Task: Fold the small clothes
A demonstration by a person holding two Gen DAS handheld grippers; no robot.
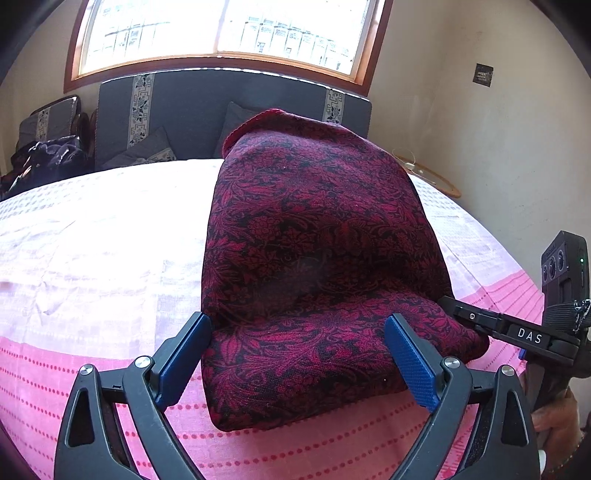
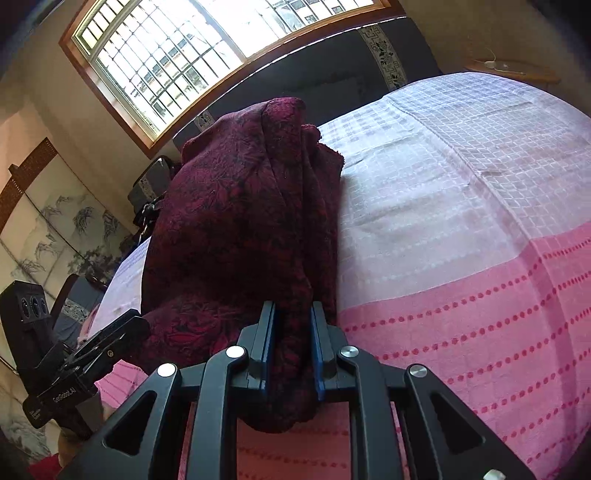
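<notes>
A dark red floral-patterned cloth (image 1: 317, 258) lies folded on the pink and white bedspread (image 1: 92, 240). My left gripper (image 1: 299, 354) is open, its blue pads on either side of the cloth's near folded edge. My right gripper (image 2: 291, 332) is shut on the cloth's right side edge (image 2: 291, 350); the cloth rises thick between its blue pads. In the left wrist view the right gripper (image 1: 476, 321) reaches into the cloth from the right. In the right wrist view the left gripper (image 2: 110, 339) shows at the lower left, beside the cloth (image 2: 240, 221).
A dark headboard (image 1: 236, 99) with pillows (image 1: 147, 147) stands at the far end under a barred window (image 1: 221, 33). A dark bundle of clothes (image 1: 48, 158) lies at the far left. A wooden side table (image 1: 436, 177) stands by the right wall.
</notes>
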